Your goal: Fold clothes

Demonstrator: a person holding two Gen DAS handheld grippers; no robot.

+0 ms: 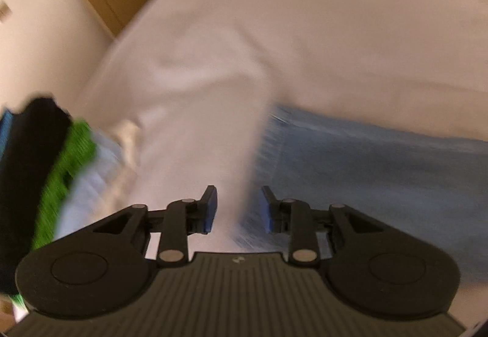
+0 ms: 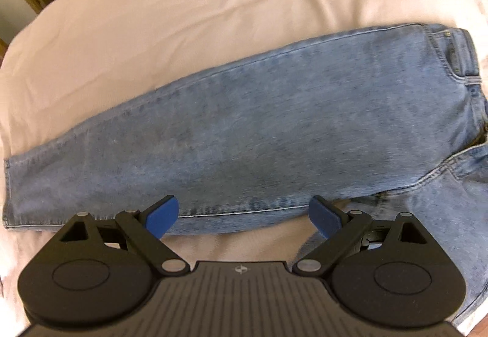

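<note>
The light blue denim jeans [image 2: 274, 111] lie flat on the bed, on a smooth cream sheet [image 2: 183, 1] with a few soft creases. One leg is folded over the other, so the jeans make a long band; the hem end is at the left of the right wrist view and the waistband with its pocket and stitched seams at the right. The denim looks faded and a little grainy. The right gripper [image 2: 242, 219] hangs over the near edge of the jeans, its blue pads spread wide and empty. The left gripper [image 1: 239, 209] has its pads narrowly apart; pale cloth lies blurred behind the gap, and I cannot tell if it is between them. Left of it are blurred black and green fabrics [image 1: 70, 160].
</note>
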